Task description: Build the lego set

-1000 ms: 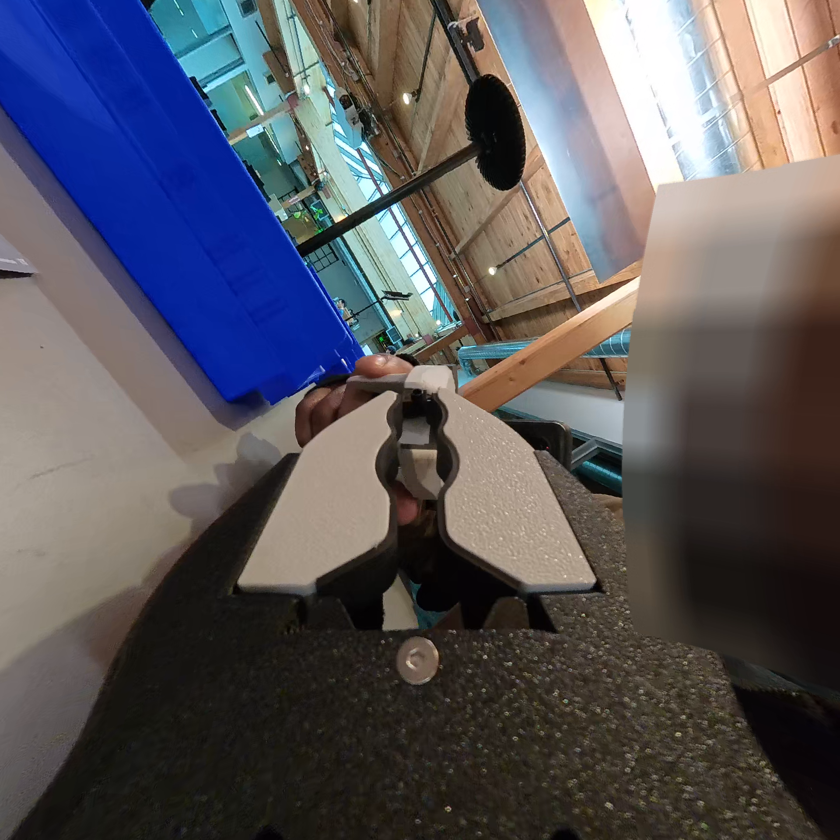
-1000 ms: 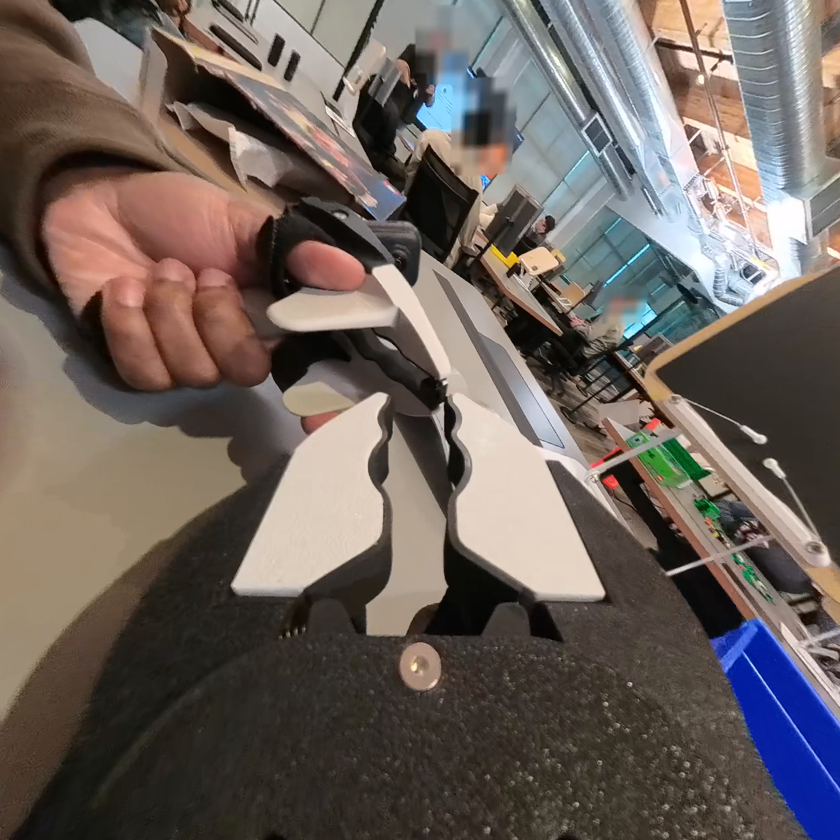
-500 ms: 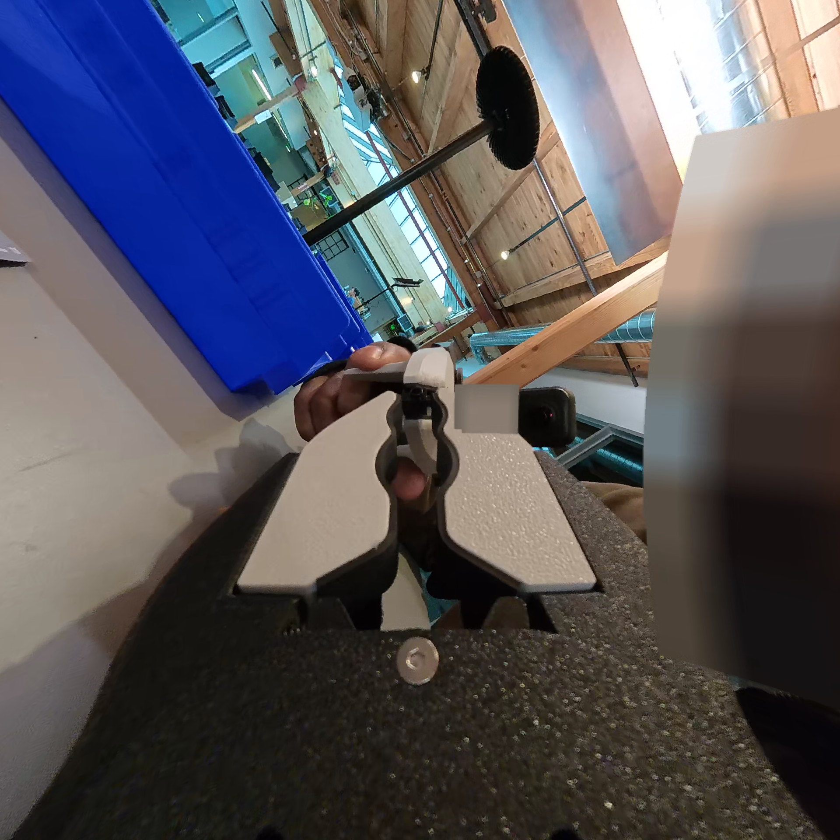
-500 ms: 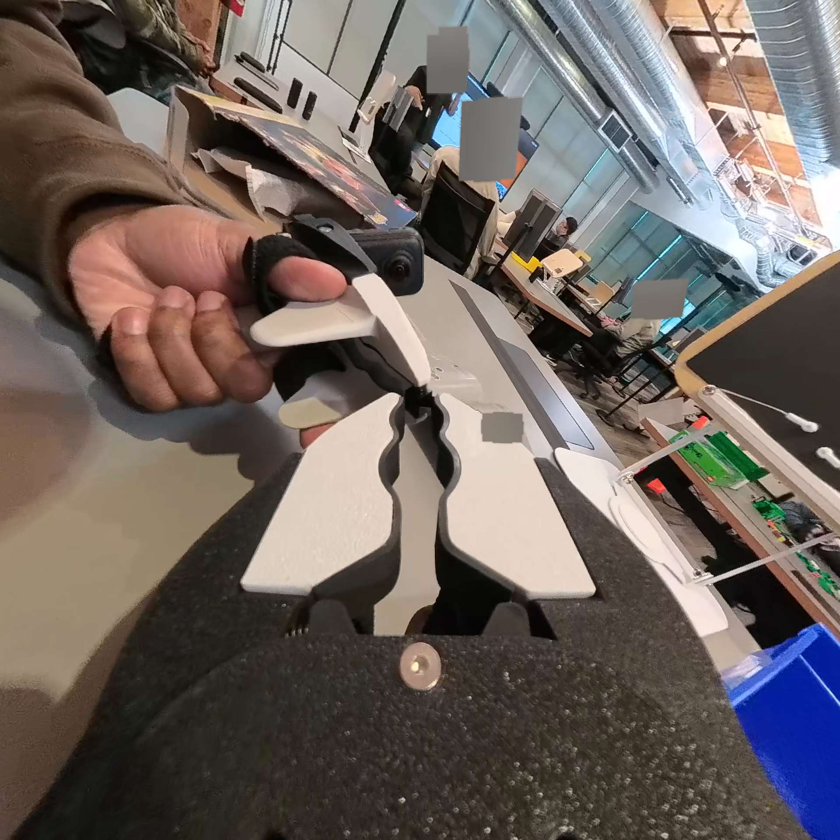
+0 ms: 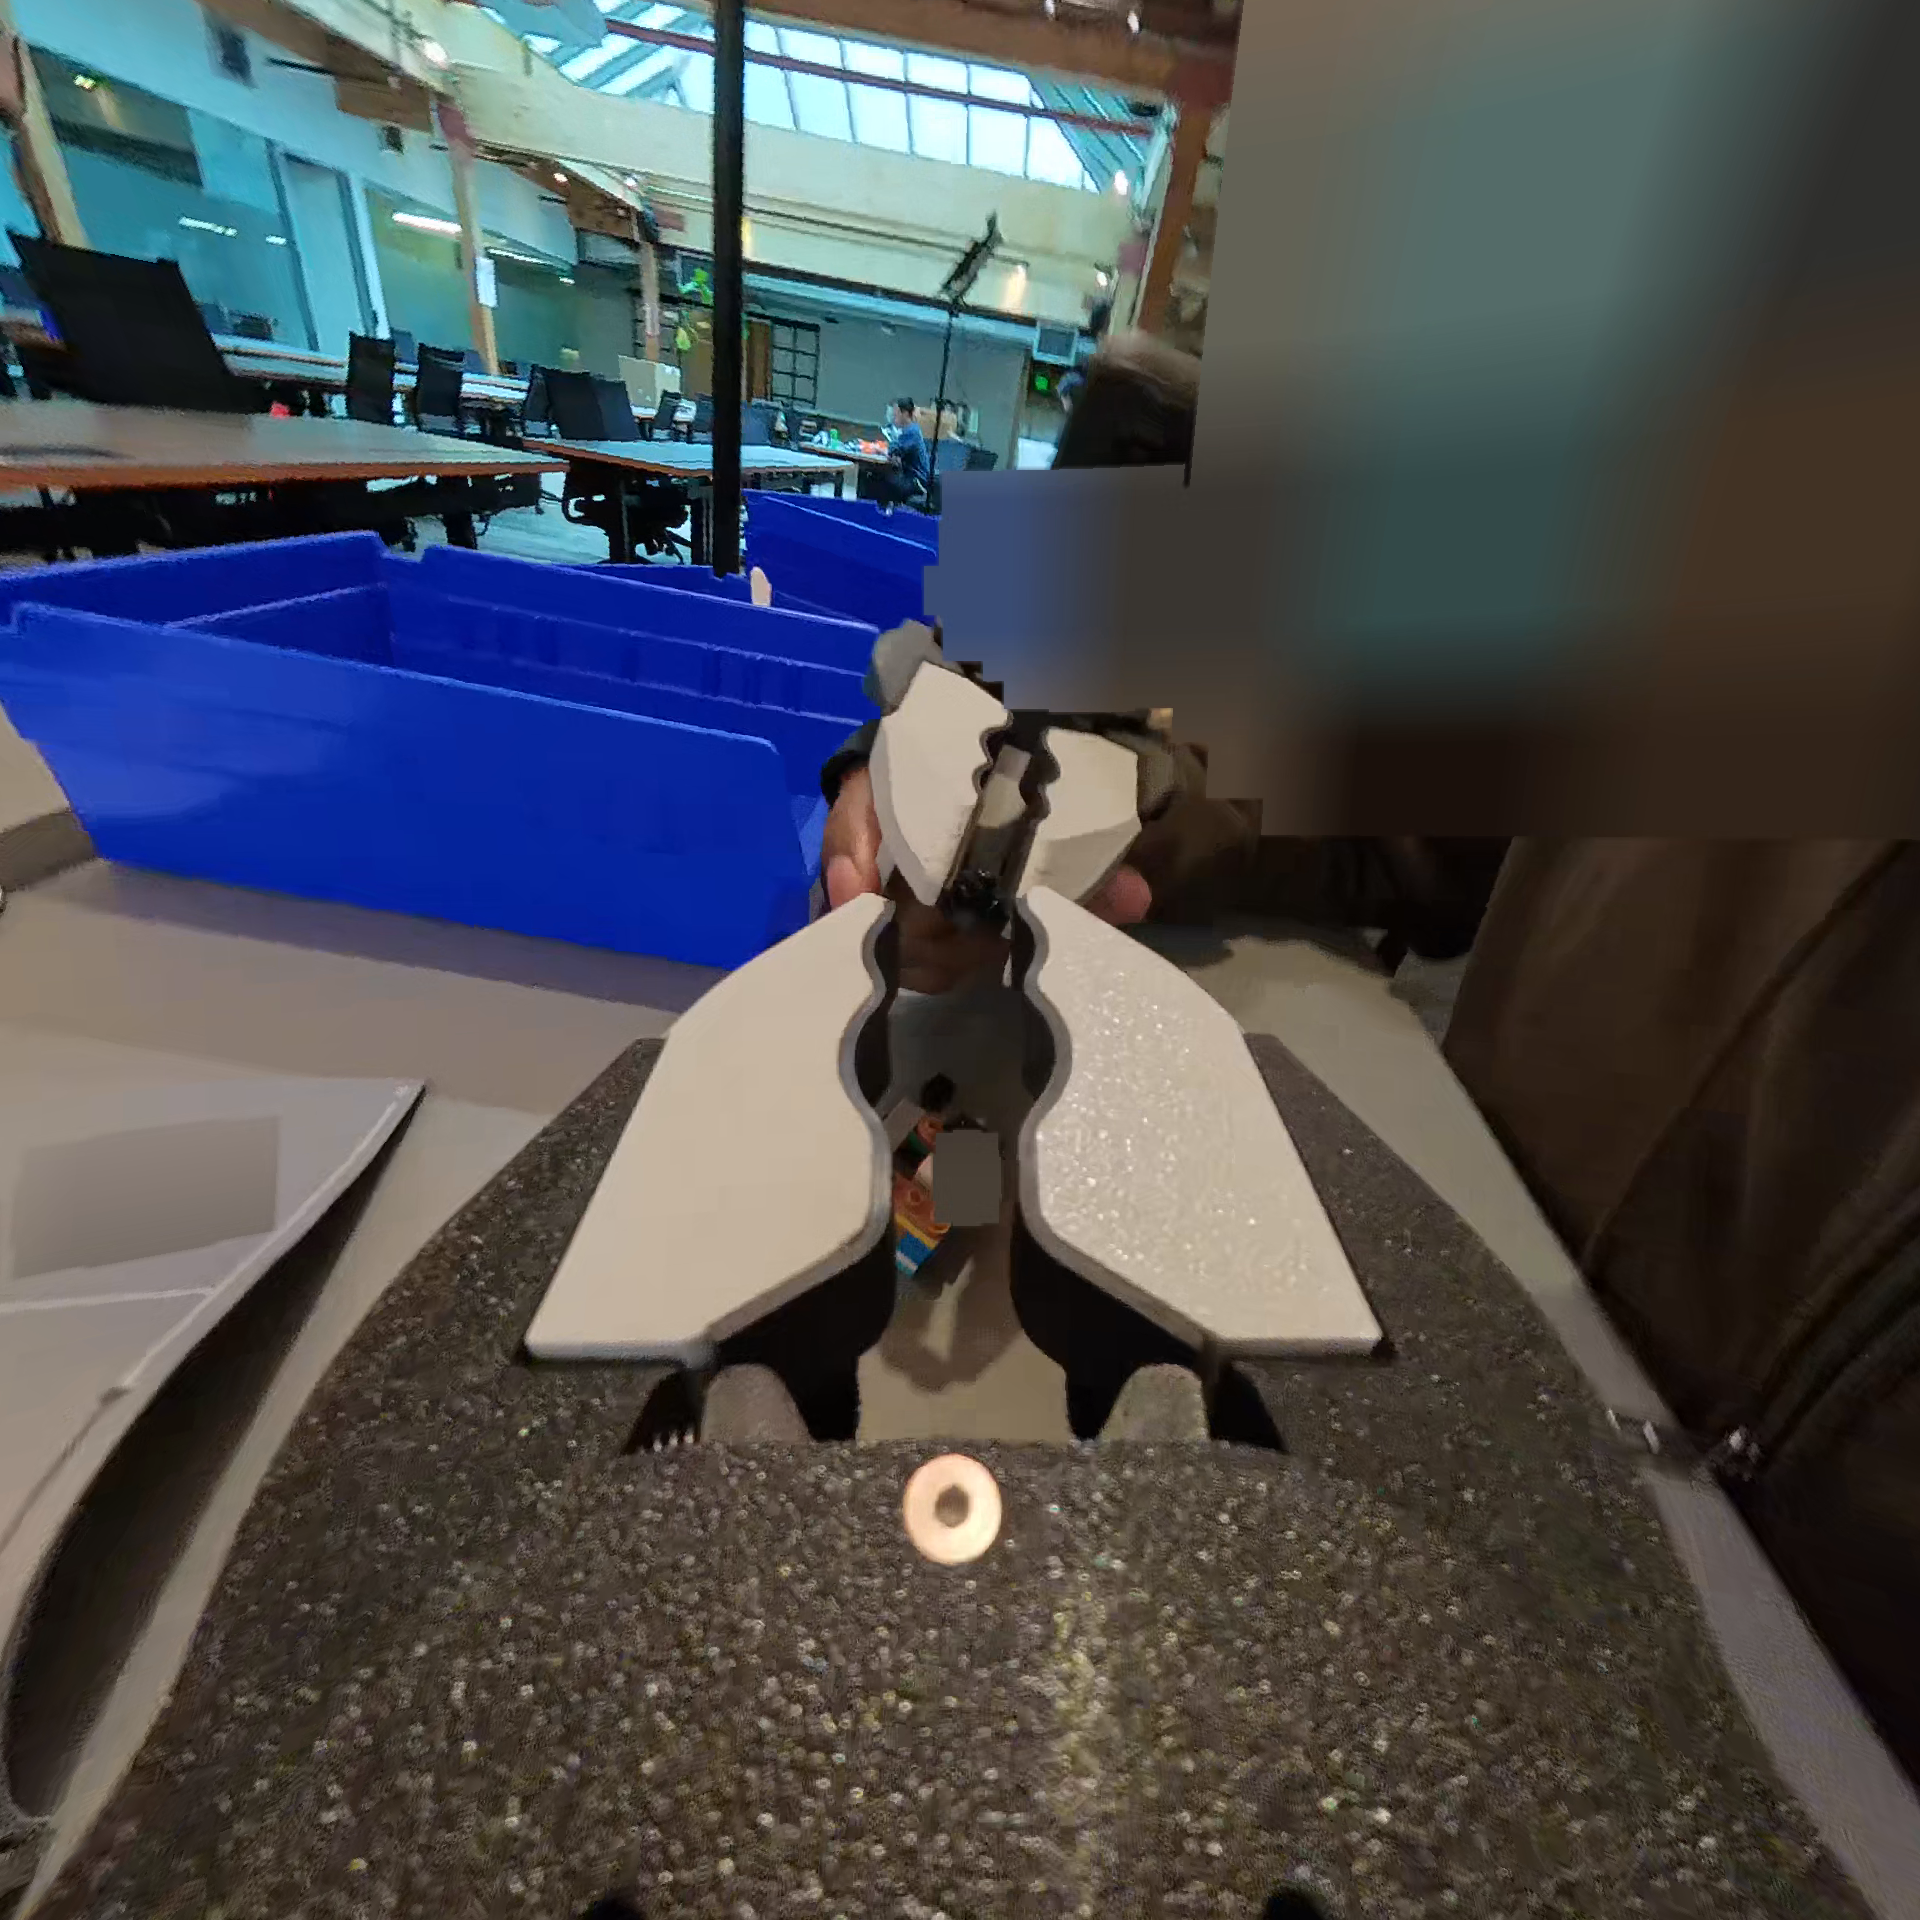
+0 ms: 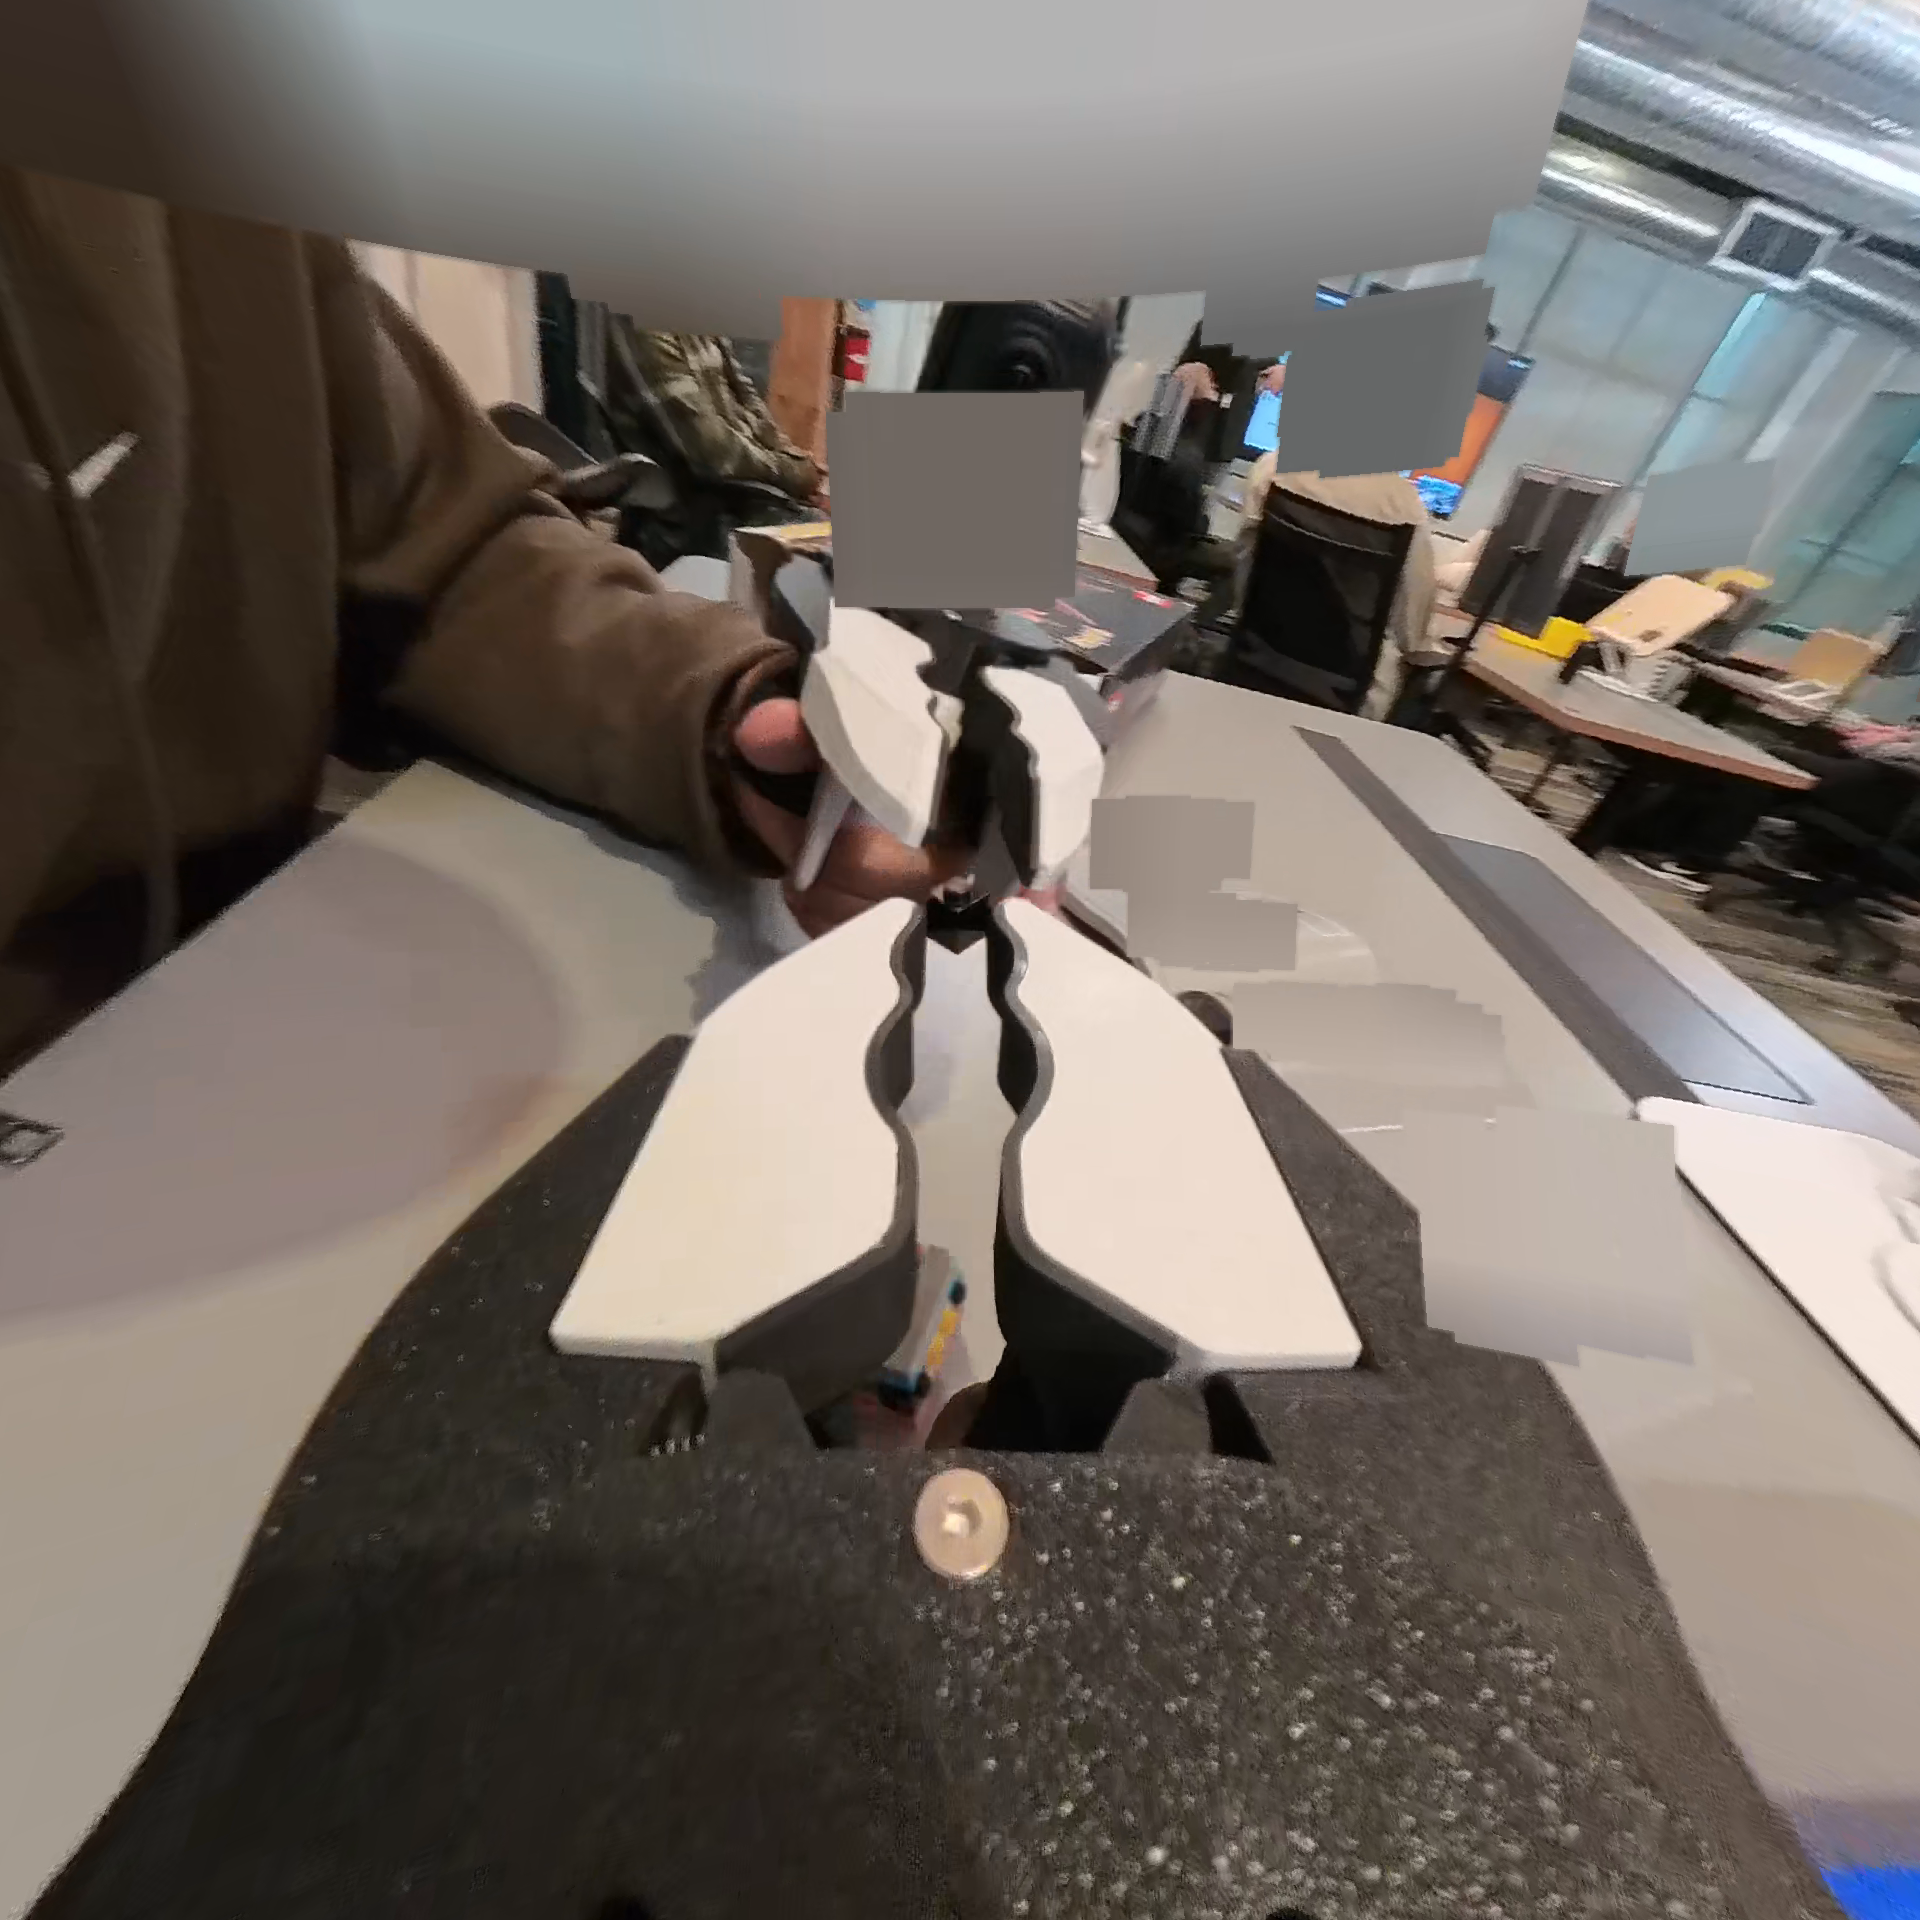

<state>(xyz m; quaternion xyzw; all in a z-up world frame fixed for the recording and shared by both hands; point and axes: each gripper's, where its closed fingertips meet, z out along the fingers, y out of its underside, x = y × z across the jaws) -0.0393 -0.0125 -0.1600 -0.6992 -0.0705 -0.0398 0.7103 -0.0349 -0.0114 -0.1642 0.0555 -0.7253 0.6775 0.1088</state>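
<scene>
My two grippers meet tip to tip above the grey table. My right gripper (image 6: 961, 925) is shut on a small black lego piece (image 6: 956, 920); the piece also shows in the left wrist view (image 5: 971, 896) at that gripper's tip. My left gripper (image 5: 956, 920) faces it with its jaws slightly apart and nothing between them that I can see. A small colourful lego build (image 5: 914, 1226) lies on the table under the grippers. It also shows in the right wrist view (image 6: 940, 1320), mostly hidden by my fingers.
Blue plastic bins (image 5: 416, 748) stand at the back left of the table (image 5: 260, 997). A grey sheet (image 5: 156, 1247) lies at the left. A dark printed box (image 6: 1101, 634) and a white sheet (image 6: 1818, 1247) lie on the far side. The person's brown sleeve (image 6: 468, 623) reaches in. Both grippers' tips are close together, under 4 cm apart.
Both grippers have swung from tilted to level over the table. The right jaws have narrowed onto the black piece. The left jaws have widened slightly.
</scene>
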